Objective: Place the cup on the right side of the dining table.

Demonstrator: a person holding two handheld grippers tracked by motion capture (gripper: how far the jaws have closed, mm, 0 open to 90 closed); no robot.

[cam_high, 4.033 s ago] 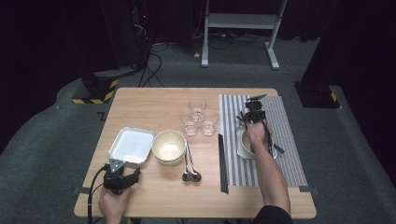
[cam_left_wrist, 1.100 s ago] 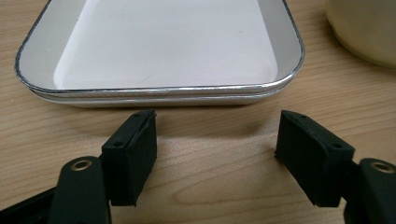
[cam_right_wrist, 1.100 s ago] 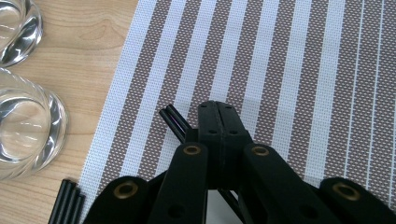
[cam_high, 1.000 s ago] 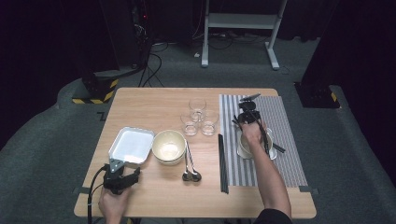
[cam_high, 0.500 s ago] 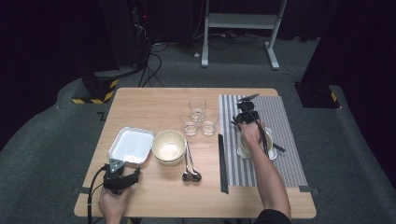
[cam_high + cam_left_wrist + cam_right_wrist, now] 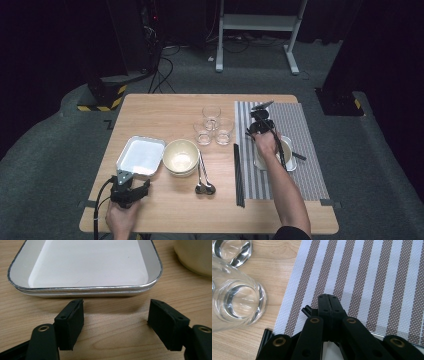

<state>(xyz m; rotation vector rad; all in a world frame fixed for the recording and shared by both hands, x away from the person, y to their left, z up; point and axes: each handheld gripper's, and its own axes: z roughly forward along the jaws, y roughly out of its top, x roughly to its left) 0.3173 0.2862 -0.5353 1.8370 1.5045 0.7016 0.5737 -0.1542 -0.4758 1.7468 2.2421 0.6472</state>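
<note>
My left gripper [image 6: 131, 184] rests on the wooden table [image 6: 165, 107] at the near left, open, with bare wood between its jaws [image 6: 116, 307]. Just ahead of it lies a white metal tray [image 6: 141, 156], its rim [image 6: 87, 288] close to the fingertips but apart from them. My right gripper [image 6: 259, 116] hovers over the striped mat [image 6: 295, 120], to the right of the glasses. Its jaws [image 6: 329, 298] are pressed together, shut, with nothing visible between the pads. The hand holding it lies above a white dish [image 6: 289, 150].
Three clear glasses [image 6: 212, 125] stand left of the mat; two are close by [image 6: 237, 302]. A cream bowl [image 6: 181, 156] sits beside the tray, two spoons [image 6: 202, 175] to its right. Black chopsticks [image 6: 239, 175] lie along the mat's left edge. A black utensil [image 6: 298, 156] crosses the dish.
Since four seconds ago the right gripper has shifted slightly farther up the mat, away from the dish. Over the last second nothing has visibly moved. The left gripper has stayed put.
</note>
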